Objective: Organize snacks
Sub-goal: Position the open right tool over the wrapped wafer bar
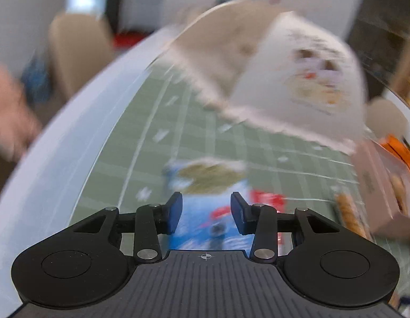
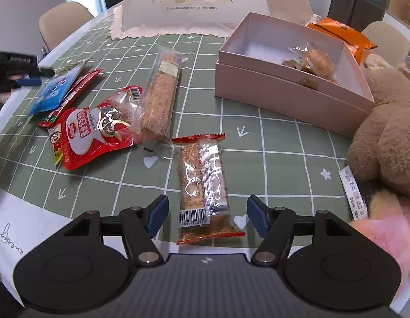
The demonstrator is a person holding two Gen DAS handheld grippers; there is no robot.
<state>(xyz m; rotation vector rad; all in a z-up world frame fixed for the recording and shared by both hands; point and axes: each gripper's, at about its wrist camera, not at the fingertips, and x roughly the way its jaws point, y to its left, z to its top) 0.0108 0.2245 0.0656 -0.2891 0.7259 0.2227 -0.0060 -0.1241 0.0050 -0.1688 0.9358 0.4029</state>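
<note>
My left gripper (image 1: 207, 212) is open above a blue snack packet (image 1: 205, 222) lying on the green checked tablecloth; the view is blurred and the pads do not press on it. A red packet (image 1: 268, 201) lies just to its right. My right gripper (image 2: 208, 217) is open, and a snack bar in a clear, red-edged wrapper (image 2: 202, 185) lies flat between its fingers, untouched. Further off lie a red pouch (image 2: 91, 132), a long bar in clear wrap (image 2: 159, 95) and the blue packet (image 2: 53, 92). An open pink box (image 2: 284, 98) holds wrapped snacks (image 2: 316, 61).
A white mesh food cover (image 2: 205, 5) stands at the back of the table. An orange packet (image 2: 340, 34) lies behind the box. A brown plush toy (image 2: 385, 132) and a pink one (image 2: 390, 233) crowd the right side. Chairs stand around the table.
</note>
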